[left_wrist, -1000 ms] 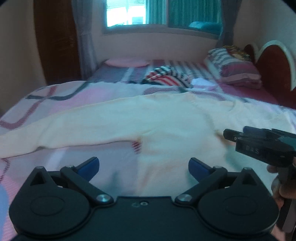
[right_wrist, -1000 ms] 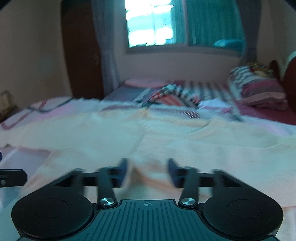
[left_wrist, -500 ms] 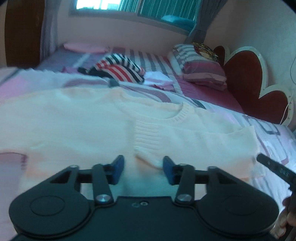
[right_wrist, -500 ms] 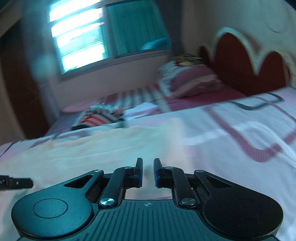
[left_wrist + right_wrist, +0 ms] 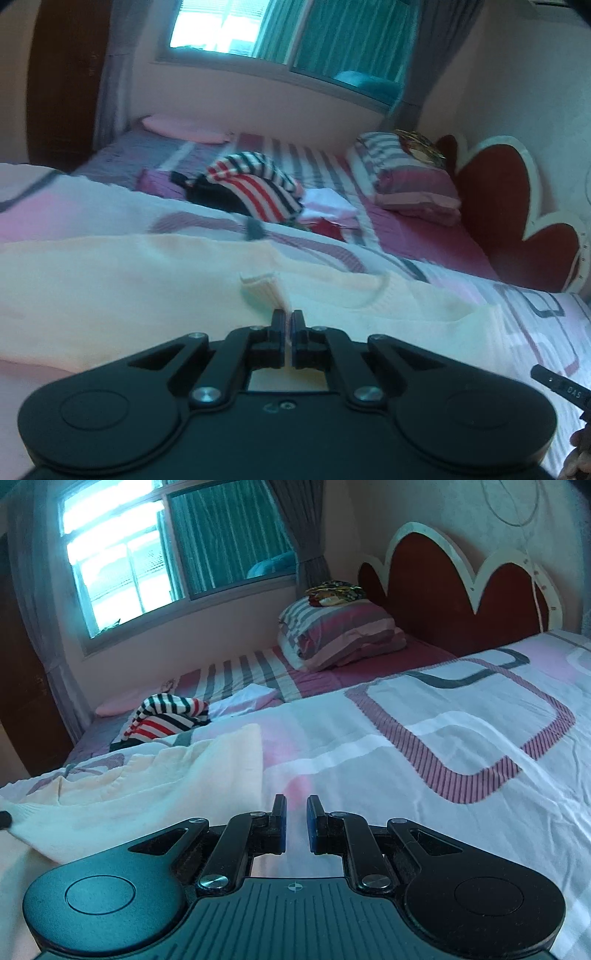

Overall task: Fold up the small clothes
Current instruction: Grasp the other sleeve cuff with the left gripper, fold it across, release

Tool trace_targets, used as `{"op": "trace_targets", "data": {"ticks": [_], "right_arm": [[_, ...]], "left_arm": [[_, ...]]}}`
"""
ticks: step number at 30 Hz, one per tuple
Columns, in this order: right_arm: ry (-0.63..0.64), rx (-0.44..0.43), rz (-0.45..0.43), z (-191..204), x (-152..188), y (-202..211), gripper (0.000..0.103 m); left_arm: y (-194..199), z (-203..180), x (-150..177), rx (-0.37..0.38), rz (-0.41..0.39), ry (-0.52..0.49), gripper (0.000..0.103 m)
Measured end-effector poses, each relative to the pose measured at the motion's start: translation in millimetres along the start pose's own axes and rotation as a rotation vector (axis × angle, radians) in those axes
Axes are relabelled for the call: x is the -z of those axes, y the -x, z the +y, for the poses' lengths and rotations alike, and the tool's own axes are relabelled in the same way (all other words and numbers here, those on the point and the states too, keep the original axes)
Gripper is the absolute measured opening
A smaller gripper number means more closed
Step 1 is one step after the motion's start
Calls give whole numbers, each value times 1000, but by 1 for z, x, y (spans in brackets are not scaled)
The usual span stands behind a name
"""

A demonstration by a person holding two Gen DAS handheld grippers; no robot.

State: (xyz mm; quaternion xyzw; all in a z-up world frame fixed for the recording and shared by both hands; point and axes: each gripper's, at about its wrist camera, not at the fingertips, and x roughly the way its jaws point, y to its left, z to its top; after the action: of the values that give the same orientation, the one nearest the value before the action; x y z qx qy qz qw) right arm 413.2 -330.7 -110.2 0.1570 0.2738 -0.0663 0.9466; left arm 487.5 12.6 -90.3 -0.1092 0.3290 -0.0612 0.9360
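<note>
A cream knit sweater (image 5: pixel 129 288) lies spread on the patterned bed cover (image 5: pixel 443 720). One sleeve is folded over its body, and the ribbed cuff (image 5: pixel 260 291) stands up just ahead of my left gripper (image 5: pixel 288 319), which is shut with the cuff's cloth pinched between its pads. In the right wrist view the sweater (image 5: pixel 147 786) lies to the left of my right gripper (image 5: pixel 296 805). That gripper hovers over bare bed cover, its jaws a narrow gap apart, and only sheet shows between them. One finger of the right gripper (image 5: pixel 554 384) pokes in at the lower right of the left wrist view.
A red, white and black striped garment (image 5: pixel 255 188) and some white folded cloth (image 5: pixel 247 698) lie farther back on the bed. A striped pillow (image 5: pixel 340 635) leans by the red scalloped headboard (image 5: pixel 461 590). A window and wall stand behind.
My left gripper moved right across the sweater and closed from wide open onto the sleeve cuff. My right gripper swung right, off the sweater and over bare bed cover, and its jaws narrowed.
</note>
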Motion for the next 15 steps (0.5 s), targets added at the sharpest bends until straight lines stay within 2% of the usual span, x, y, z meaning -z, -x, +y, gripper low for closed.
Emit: {"op": "trace_targets", "data": {"ticks": [9,15], "right_arm": [[46,-54,23,27,7,-13,12],[65,-93,37,36,9,-17,12]], "left_arm": [[22,30,3,-65,-47,25,2],[21,40,10,-86,-24,21,2]]}}
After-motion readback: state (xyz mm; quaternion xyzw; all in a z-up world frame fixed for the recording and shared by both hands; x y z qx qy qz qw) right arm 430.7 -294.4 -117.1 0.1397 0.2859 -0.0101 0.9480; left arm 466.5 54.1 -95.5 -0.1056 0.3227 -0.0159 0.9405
